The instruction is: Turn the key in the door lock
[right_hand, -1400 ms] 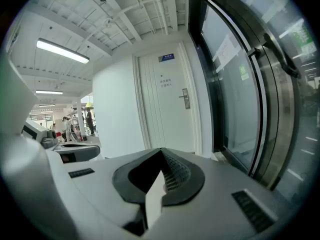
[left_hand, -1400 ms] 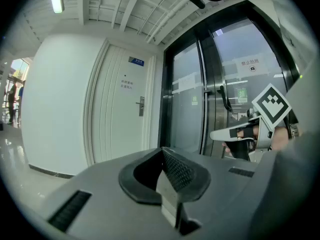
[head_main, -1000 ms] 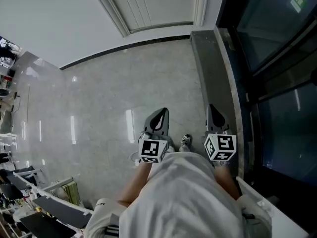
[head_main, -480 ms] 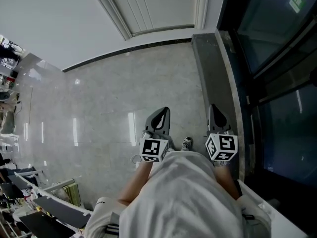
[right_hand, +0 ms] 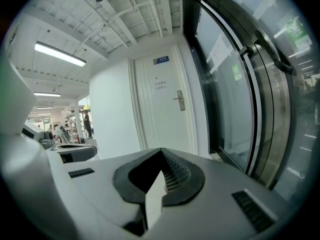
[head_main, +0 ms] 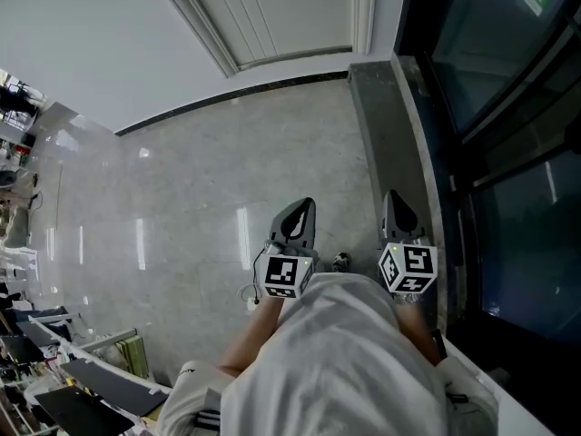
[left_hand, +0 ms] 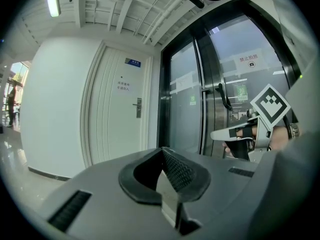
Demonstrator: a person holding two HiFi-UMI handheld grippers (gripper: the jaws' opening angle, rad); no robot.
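Note:
A white door (left_hand: pixel 117 109) stands ahead at the end of the hall, with a metal handle and lock plate (left_hand: pixel 138 107) on its right side. It also shows in the right gripper view, door (right_hand: pixel 157 109) and lock plate (right_hand: pixel 180 100). I cannot make out a key at this distance. My left gripper (left_hand: pixel 162 150) is shut and empty, pointing at the door from well away. My right gripper (right_hand: pixel 161 152) is likewise shut with nothing in it. In the head view the left gripper (head_main: pixel 302 209) and right gripper (head_main: pixel 392 200) are held side by side in front of the person's body.
A dark-framed glass wall with glass doors (left_hand: pixel 220 99) runs along the right, over a dark sill (head_main: pixel 390 134). The floor (head_main: pixel 200 198) is polished grey stone. Desks and equipment (head_main: pixel 36 334) stand at the left. A small blue sign (left_hand: pixel 133 62) sits high on the white door.
The view has shifted slightly forward along the floor toward the white door. Both grippers stay shut and side by side in front of the body.

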